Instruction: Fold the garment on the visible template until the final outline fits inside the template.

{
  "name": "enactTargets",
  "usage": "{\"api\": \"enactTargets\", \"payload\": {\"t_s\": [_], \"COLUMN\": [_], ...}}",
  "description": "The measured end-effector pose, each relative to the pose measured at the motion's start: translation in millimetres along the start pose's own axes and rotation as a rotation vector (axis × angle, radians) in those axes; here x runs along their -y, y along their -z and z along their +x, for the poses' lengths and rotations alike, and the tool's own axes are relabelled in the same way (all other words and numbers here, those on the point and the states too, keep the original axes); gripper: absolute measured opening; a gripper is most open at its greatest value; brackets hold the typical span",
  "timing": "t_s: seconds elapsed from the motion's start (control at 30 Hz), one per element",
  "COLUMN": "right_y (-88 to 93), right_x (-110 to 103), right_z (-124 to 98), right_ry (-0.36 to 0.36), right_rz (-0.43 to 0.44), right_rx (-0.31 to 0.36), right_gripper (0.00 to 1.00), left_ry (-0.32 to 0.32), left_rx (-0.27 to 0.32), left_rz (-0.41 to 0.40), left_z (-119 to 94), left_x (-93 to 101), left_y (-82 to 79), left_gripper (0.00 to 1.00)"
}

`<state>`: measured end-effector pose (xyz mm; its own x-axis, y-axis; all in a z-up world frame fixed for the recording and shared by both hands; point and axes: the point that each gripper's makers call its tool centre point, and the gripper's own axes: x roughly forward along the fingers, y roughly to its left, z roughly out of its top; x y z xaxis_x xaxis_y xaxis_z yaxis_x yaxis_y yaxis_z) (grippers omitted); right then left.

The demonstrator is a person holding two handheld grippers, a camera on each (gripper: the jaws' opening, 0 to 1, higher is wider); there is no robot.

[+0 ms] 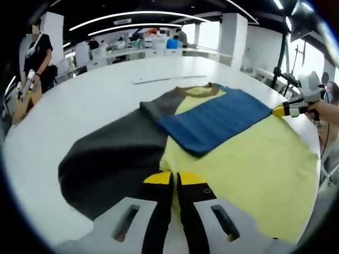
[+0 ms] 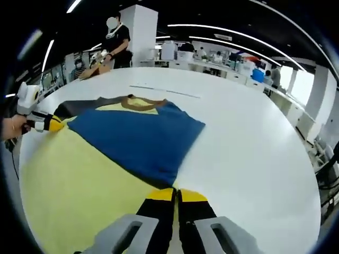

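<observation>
Shirt (image 1: 233, 159) spread flat on white tabletop (image 1: 95, 100), blue sleeve (image 2: 135, 140) folded across yellow body | our left claw (image 1: 175, 180) and right claw (image 2: 176, 196) both closed, pinching the hem, we judge, for the next fold

The garment (image 1: 238, 159) lies flat in the middle of the left gripper view: a yellow body with a brown collar (image 1: 198, 91) at the top, one dark grey sleeve (image 1: 111, 159) spread to the lower left, and one blue sleeve (image 1: 214, 121) folded across the chest.
</observation>
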<state>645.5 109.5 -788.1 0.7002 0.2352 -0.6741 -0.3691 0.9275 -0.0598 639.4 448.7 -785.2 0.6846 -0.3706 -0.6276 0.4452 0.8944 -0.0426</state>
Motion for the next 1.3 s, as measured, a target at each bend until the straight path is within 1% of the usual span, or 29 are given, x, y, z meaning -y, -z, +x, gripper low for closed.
{"api": "enactTargets", "payload": {"t_s": [0.23,0.43,0.73,0.87,0.93,0.97,1.0,1.03,1.1,1.17,1.23,1.3], "right_y": [4.5,6.8,8.1,5.7,2.9,1.0,-1.9,-3.5,-7.3,-10.1,-12.7,-15.2], "right_x": [11,15,15,15,16,16,15,15,14,12,11,8], "right_z": [-4,-6,-6,-8,-11,-12,-13,-14,-16,-19,-23,-25], "right_ry": [0.001,0.000,-0.003,-0.025,-0.033,-0.039,-0.047,-0.054,-0.074,-0.093,-0.106,-0.125], "right_rz": [0.026,0.055,0.066,0.125,0.145,0.147,0.151,0.155,0.150,0.142,0.136,0.140], "right_rx": [-0.005,-0.005,-0.005,0.024,0.047,0.059,0.074,0.080,0.095,0.102,0.109,0.116], "right_gripper": [0.00,0.00,0.00,0.00,0.07,0.13,0.22,0.28,0.37,0.41,0.47,0.55], "left_ry": [0.022,0.030,0.026,0.018,0.012,0.012,0.009,0.007,0.013,0.013,0.012,0.005], "left_rx": [0.000,0.000,0.002,0.022,0.034,0.041,0.047,0.050,0.056,0.075,0.096,0.105], "left_rz": [0.001,0.008,0.022,0.038,0.044,0.047,0.045,0.047,0.045,0.040,0.038,0.042], "left_z": [2,2,1,-6,-11,-13,-15,-17,-19,-24,-29,-32], "left_x": [10.7,15.0,15.2,11.1,7.3,5.0,3.1,1.1,-0.7,-2.2,-3.2,-4.4], "left_y": [-0.6,-0.6,-0.6,-4.2,-5.7,-6.3,-6.8,-6.6,-6.0,-7.7,-10.6,-11.8], "left_gripper": [0.01,0.01,0.01,0.02,0.04,0.05,0.06,0.08,0.10,0.14,0.19,0.25]}}
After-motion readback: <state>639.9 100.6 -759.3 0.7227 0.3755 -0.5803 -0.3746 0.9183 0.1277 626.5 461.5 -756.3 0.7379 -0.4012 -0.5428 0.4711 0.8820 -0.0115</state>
